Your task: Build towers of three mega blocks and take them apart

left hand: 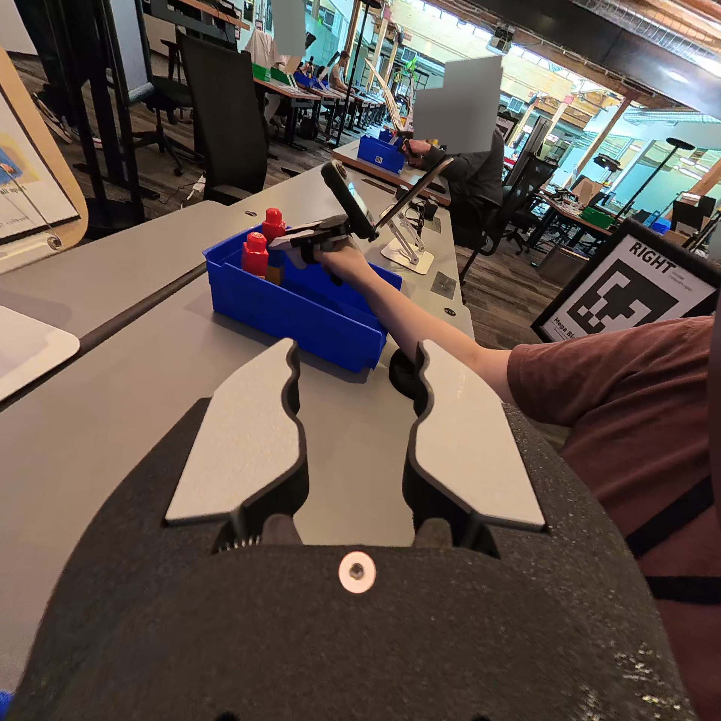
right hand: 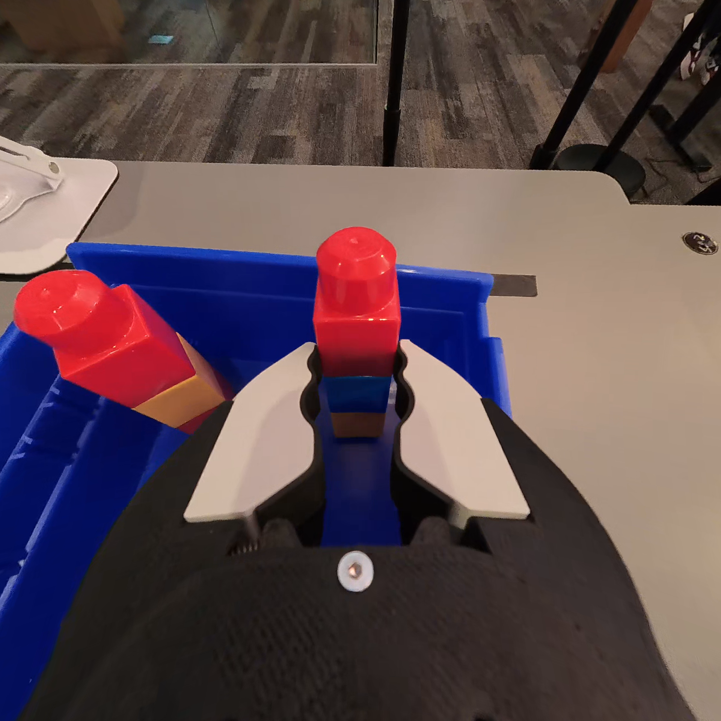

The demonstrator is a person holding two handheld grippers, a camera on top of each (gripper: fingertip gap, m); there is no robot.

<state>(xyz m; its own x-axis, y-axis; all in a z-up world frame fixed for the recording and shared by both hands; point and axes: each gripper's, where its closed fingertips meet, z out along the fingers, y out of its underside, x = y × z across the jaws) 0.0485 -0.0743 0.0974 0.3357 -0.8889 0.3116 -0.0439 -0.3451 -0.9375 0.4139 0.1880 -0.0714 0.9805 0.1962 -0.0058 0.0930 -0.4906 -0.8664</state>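
My right gripper (right hand: 357, 351) is shut on a three-block tower. Its pads press the lower sides of the top red block (right hand: 357, 312), with a blue block (right hand: 357, 394) and an orange block (right hand: 357, 423) below. The tower stands upright inside the blue bin (right hand: 195, 257). A second tower (right hand: 97, 339), red on top with a yellow block under it, leans in the bin to the left. In the left wrist view the right gripper (left hand: 281, 240) holds the tower (left hand: 273, 222) at the bin's far end, beside the second tower (left hand: 254, 251). My left gripper (left hand: 357, 345) is open and empty above the grey table (left hand: 136, 370), near the bin's (left hand: 296, 312) near end.
A person's forearm (left hand: 409, 324) reaches across the bin's right side. A white stand base (left hand: 407, 255) sits behind the bin and shows at the left of the right wrist view (right hand: 39, 210). A framed marker sign (left hand: 624, 296) stands at the right. A white board (left hand: 23, 351) lies at the left. One gripper's finger ends stand about 50 cm off the other's.
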